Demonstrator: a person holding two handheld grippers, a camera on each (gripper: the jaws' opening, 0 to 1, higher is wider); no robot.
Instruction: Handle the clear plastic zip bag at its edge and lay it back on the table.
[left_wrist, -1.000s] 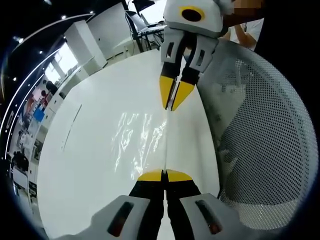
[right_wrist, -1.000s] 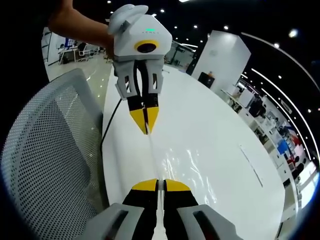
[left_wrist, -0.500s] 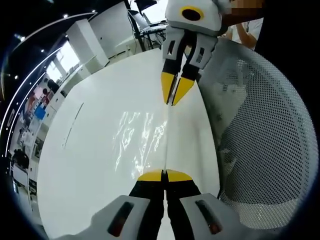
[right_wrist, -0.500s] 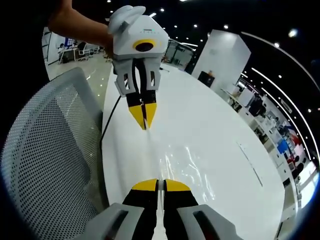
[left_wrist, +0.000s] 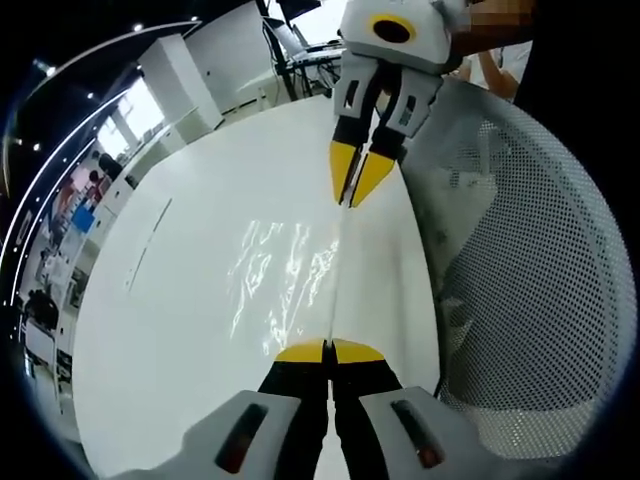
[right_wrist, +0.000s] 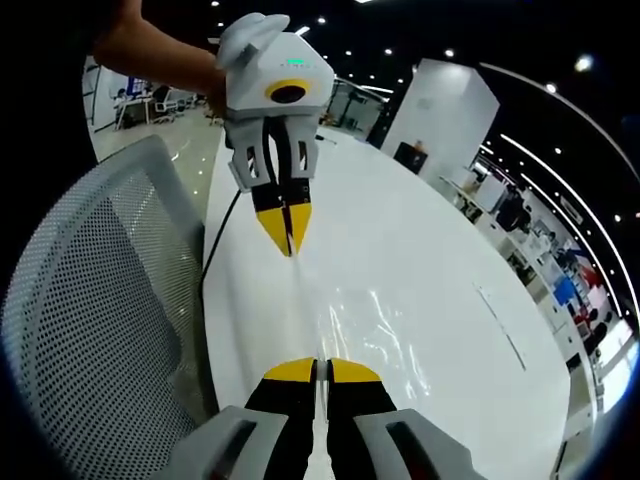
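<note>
The clear plastic zip bag (left_wrist: 280, 275) is stretched by one edge over the white table (left_wrist: 180, 330), its film glinting below that taut edge. My left gripper (left_wrist: 329, 352) is shut on the near end of the edge. My right gripper (left_wrist: 350, 197) is shut on the far end, yellow tips pointing back at me. In the right gripper view the bag (right_wrist: 372, 330) hangs to the right of the edge line, with my right gripper (right_wrist: 316, 370) at the bottom and my left gripper (right_wrist: 287, 247) opposite, held by a person's hand.
A white mesh office chair (left_wrist: 520, 270) stands close against the table's side, also in the right gripper view as the chair (right_wrist: 90, 320). A black cable (right_wrist: 214, 255) runs along the table edge. A thin strip (left_wrist: 148, 245) lies farther out on the table (right_wrist: 440, 240).
The two grippers have drawn slightly farther apart, each still holding the bag's edge. The bag stays stretched over the table.
</note>
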